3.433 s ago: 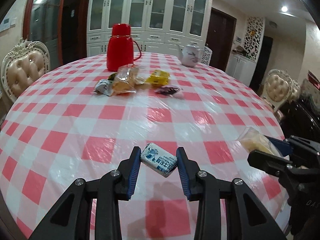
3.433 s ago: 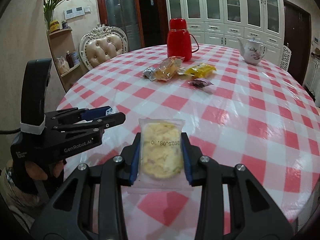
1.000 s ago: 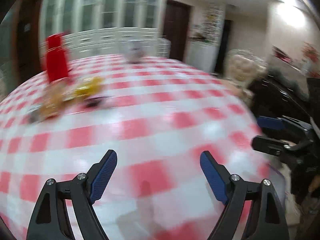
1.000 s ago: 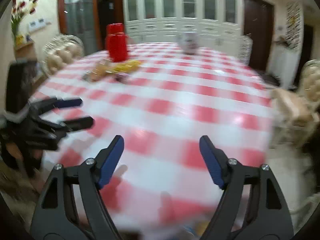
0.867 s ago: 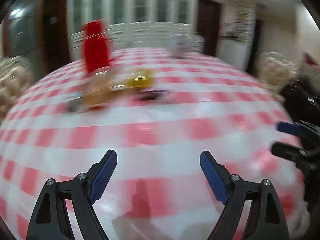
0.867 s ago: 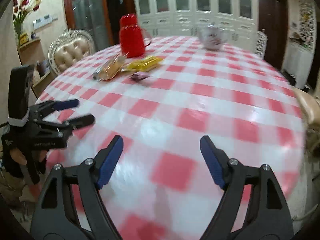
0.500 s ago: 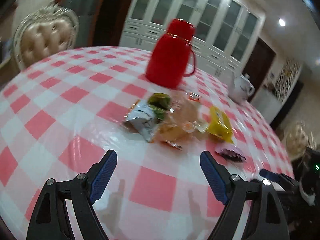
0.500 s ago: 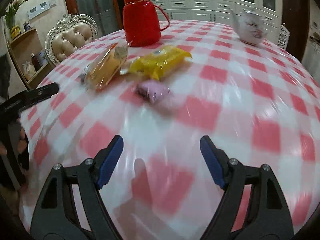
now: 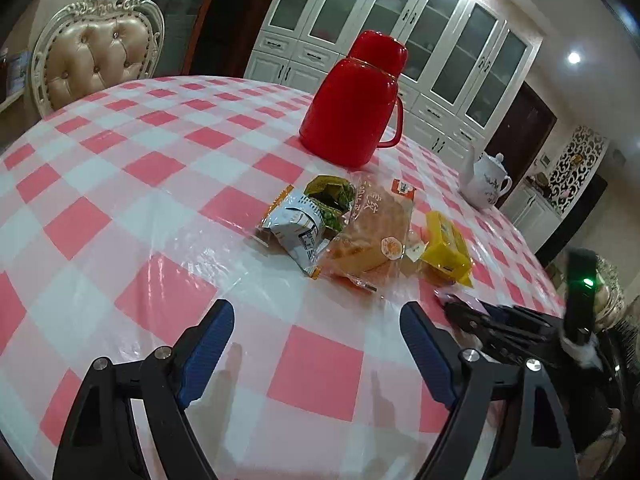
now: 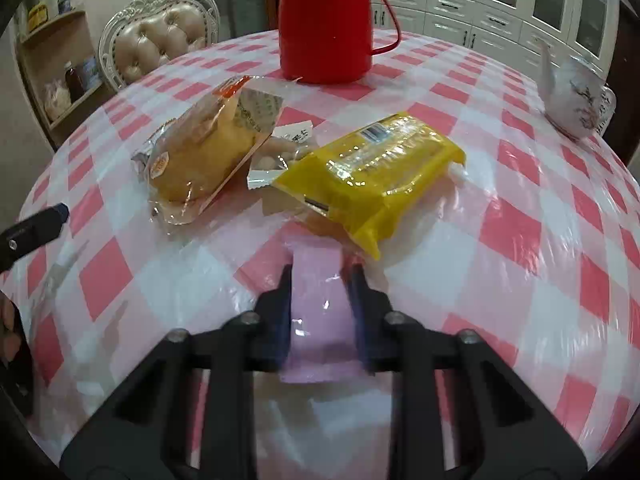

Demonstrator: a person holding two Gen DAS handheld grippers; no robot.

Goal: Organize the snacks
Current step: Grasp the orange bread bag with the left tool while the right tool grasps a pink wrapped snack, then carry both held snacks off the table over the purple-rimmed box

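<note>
Right tool (image 10: 320,276): fingers drawn close on either side of the pink packet (image 10: 318,312), which lies flat on the bench (image 10: 520,240); they look clamped on it, though blur softens the contact line.
Left tool (image 9: 316,344): fingers wide apart, holding nothing, hovering low over the bench short of the snack pile.
Pink packet: at the near edge of the pile, its far end just beside, perhaps under, the corner of the yellow packet (image 10: 372,168).
Snack pile: orange bread packet (image 10: 200,156) to the left of the yellow one, a small clear packet (image 10: 276,152) between them; a silver-and-green packet (image 9: 308,220) shows in the left view, beside the bread.
Farther out: red thermos (image 10: 324,20) behind the pile, white teapot (image 10: 576,96) off to the right.
Step in hand: judged to be picking up the pink packet.
Doing it well: grip the body, not only the slack film; lift straight up so the yellow corner is not dragged along.
Risk: thin wrapper may slip or crumple.
</note>
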